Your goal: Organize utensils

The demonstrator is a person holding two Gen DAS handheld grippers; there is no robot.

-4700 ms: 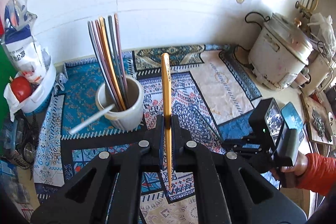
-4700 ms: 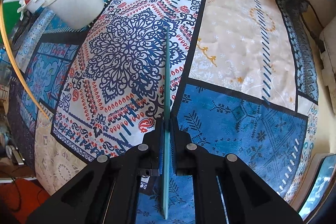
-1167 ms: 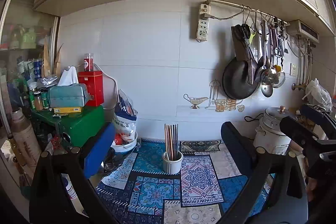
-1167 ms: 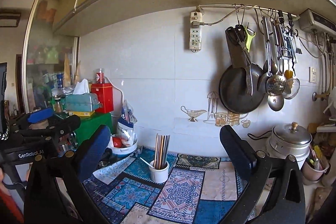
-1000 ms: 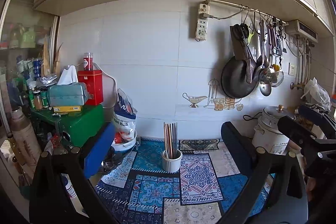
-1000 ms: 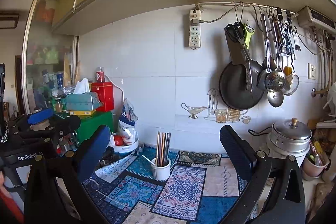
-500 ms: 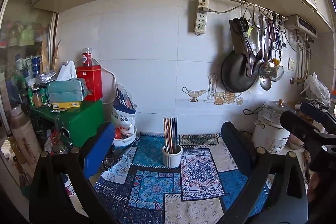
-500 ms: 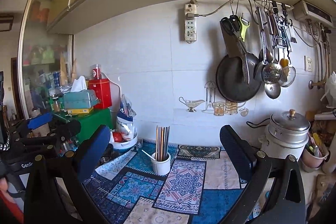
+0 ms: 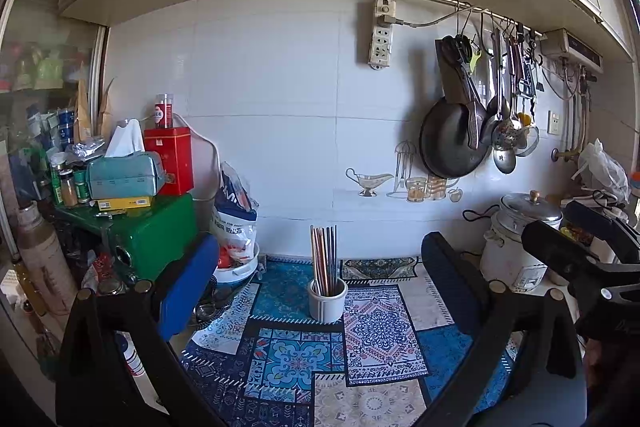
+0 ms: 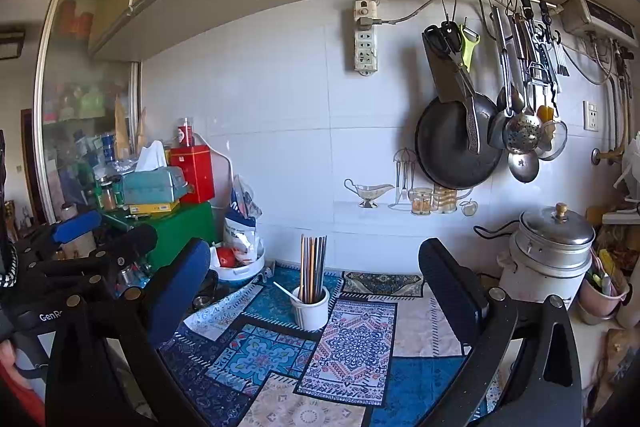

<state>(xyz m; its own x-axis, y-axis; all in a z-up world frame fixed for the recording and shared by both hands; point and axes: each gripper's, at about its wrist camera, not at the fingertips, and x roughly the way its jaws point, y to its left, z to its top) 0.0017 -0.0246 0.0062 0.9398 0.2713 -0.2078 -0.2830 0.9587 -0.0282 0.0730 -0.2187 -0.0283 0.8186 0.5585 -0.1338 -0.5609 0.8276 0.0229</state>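
Retracted grippers; chopsticks (image 9: 325,259) upright in cup (image 9: 327,301).

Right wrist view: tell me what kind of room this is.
Most likely a home kitchen counter: a frying pan and ladles hang from a wall rail, and a white cup of chopsticks stands on a patterned mat.

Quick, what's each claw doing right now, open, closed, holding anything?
Left claw: open wide, holding nothing.
Right claw: open wide, holding nothing.
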